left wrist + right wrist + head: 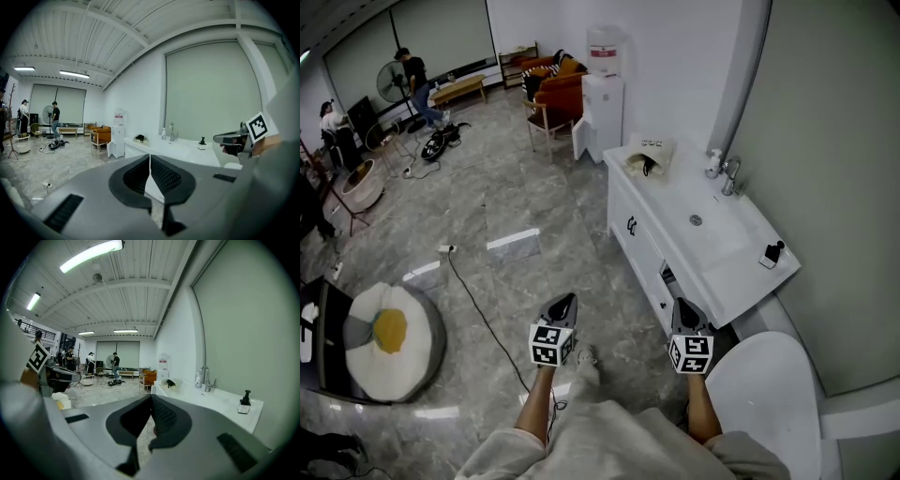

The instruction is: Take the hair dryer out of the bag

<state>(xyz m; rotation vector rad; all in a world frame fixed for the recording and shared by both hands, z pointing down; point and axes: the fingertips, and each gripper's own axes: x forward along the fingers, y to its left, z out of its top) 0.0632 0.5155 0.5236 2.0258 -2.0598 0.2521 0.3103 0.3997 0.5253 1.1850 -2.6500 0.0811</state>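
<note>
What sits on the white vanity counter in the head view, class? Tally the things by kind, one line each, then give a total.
Bag: 1
Bottle: 1
Faucet: 1
Small black item on a white base: 1
Total: 4

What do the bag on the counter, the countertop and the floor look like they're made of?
Bag: probably pale cloth, matte; it slumps softly.
Countertop: white, smooth, likely ceramic or solid surface; the basin is moulded in.
Floor: grey veined stone or tile, polished; it reflects light patches.
</note>
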